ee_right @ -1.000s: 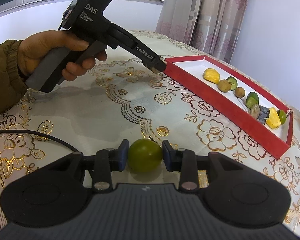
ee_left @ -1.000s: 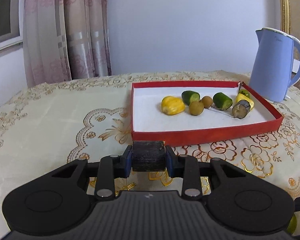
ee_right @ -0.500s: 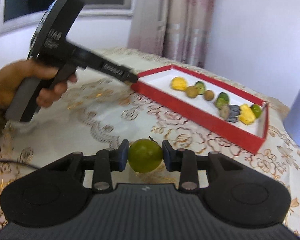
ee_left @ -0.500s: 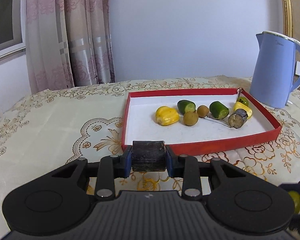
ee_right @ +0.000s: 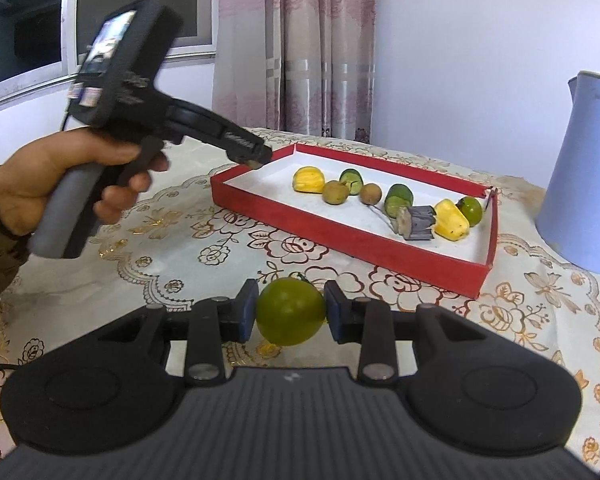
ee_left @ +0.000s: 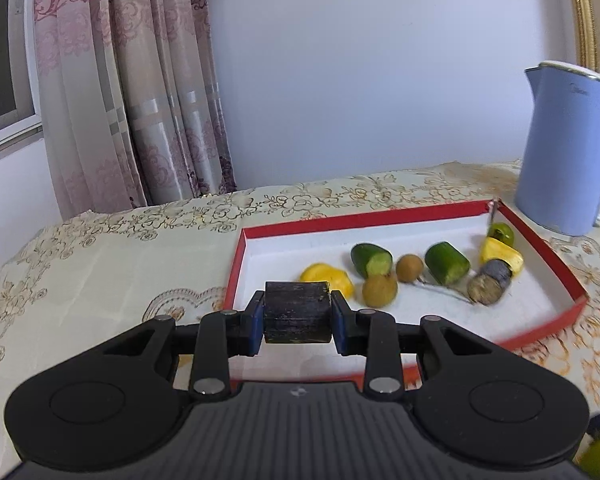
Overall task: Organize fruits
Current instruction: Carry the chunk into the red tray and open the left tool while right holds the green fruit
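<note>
My left gripper (ee_left: 298, 318) is shut on a dark cylindrical fruit piece (ee_left: 297, 312) and holds it over the near left corner of the red tray (ee_left: 556, 322). The tray holds yellow pieces (ee_left: 328, 278), green cucumber-like pieces (ee_left: 372, 259), brown round fruits (ee_left: 379, 290), a dark piece (ee_left: 489, 286) and a small green fruit (ee_left: 501, 234). My right gripper (ee_right: 291, 312) is shut on a round green fruit (ee_right: 291, 311), above the tablecloth in front of the tray (ee_right: 340, 246). The left gripper (ee_right: 252, 158) shows in the right wrist view at the tray's left corner.
A blue kettle (ee_left: 564, 148) stands right of the tray; it also shows in the right wrist view (ee_right: 584, 168). A floral tablecloth (ee_left: 100, 256) covers the table. Curtains (ee_left: 132, 92) and a window hang behind. A hand (ee_right: 60, 180) holds the left tool.
My left gripper has risen and moved forward over the tray's near left corner with the dark piece. My right gripper has lifted and turned toward the tray with the green fruit.
</note>
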`<state>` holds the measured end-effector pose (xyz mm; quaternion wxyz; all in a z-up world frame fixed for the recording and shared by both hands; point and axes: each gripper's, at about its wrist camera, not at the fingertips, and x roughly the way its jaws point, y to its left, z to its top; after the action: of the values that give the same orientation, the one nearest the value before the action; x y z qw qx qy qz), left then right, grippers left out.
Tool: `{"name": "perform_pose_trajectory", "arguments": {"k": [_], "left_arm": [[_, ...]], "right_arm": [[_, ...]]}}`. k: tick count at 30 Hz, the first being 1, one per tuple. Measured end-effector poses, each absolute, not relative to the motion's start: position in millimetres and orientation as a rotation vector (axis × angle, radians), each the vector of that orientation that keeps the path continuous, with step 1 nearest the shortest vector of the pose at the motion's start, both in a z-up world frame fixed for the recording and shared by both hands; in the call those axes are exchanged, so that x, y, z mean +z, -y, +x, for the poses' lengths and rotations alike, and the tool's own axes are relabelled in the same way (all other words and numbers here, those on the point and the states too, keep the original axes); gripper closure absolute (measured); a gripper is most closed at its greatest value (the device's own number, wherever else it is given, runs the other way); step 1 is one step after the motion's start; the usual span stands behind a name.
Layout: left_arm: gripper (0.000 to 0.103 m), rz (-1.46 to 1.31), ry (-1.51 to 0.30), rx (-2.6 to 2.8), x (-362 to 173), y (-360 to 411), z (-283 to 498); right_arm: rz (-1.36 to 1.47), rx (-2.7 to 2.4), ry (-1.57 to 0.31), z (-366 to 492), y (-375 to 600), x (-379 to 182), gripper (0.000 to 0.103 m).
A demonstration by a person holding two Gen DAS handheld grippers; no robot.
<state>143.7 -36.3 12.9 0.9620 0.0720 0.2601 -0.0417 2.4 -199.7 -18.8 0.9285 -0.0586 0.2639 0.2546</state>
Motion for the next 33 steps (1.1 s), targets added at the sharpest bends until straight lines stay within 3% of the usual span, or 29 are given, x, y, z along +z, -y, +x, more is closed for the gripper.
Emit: {"name": "perform_pose_trajectory", "arguments": {"k": [21,22,25,33], "left_arm": [[0.071,0.118,-0.567,0.003,-11.3,36.1,217.8],[0.068,0.105,-0.564,-0.002,-10.3,34.2,217.1],[0.041,0.073,-0.551,-0.009,-4.3,27.3,208.8],[0.039,0.065,-0.544,0.046,19.7,5.8,171.1]], "right_arm": [[-0.103,0.504,-0.551,5.5,201.7,-22.2,0.070],[-0.101,0.502,-0.551,5.7,202.2,-22.5,0.070],[-0.093,0.497,-0.549,6.0,204.2,-22.2,0.070],[-0.063,0.461,-0.532,9.4,208.7,-20.7,0.070]]}}
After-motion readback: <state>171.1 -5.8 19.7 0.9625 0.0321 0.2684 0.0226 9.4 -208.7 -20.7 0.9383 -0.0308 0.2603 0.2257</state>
